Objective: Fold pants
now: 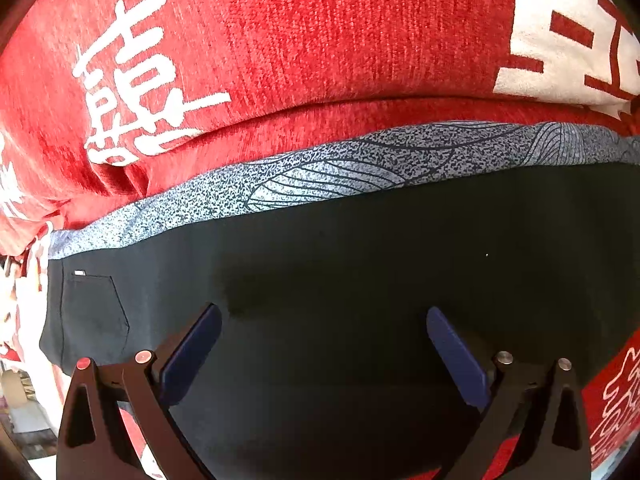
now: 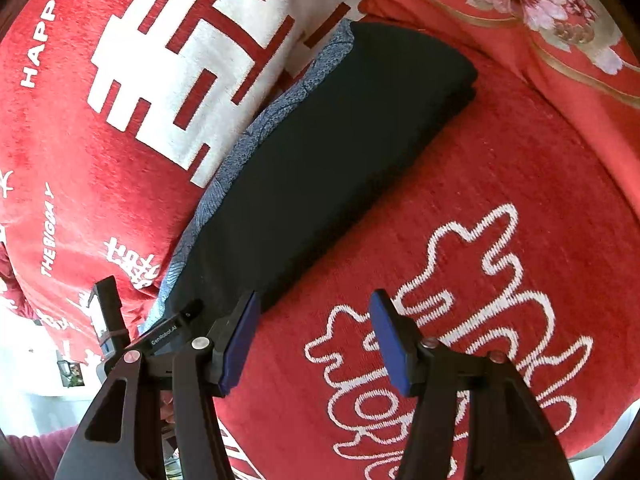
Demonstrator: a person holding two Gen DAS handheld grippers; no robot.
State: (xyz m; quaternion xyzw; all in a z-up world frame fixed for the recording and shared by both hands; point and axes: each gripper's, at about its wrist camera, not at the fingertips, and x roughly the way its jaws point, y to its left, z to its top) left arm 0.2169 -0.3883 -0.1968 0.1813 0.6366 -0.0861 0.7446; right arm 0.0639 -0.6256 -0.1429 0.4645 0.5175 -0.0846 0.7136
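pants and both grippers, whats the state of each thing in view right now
pants: folded into a flat dark bundle, patterned grey band along one edge, lying on the cover
left gripper: open above the pants, fingers apart, holding nothing
right gripper: open, nothing between its fingers
red cover: spread out under the pants

I am in a home, on what looks like a bed or sofa. A red chenille cover (image 2: 500, 168) with white woven characters and English words such as "HAPPY" fills most of both views. At the upper right of my right view lies a red floral quilt (image 2: 560, 12). At the lower left, blurred, I see a pale room with a small framed picture (image 2: 70, 374).
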